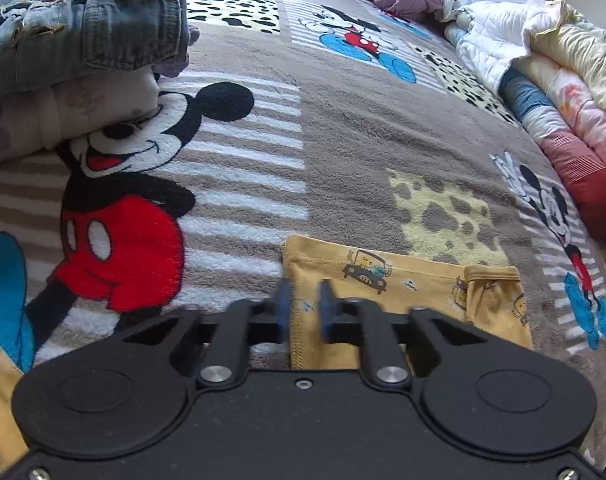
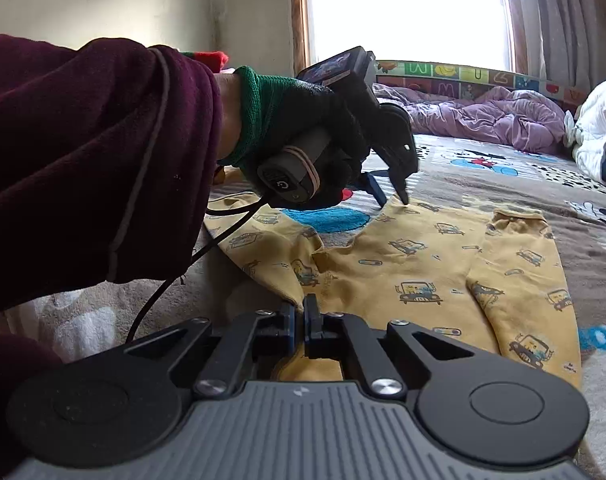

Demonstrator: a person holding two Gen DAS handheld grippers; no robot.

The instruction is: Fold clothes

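Both grippers grip the yellow top (image 2: 423, 264) lying on the bed (image 1: 343, 140): right gripper (image 2: 301, 312) pinches its hem at 6 o'clock, left gripper (image 2: 395, 196) clamps the far edge at 12. Sleeves lie folded inward; halving it remains, I judge.
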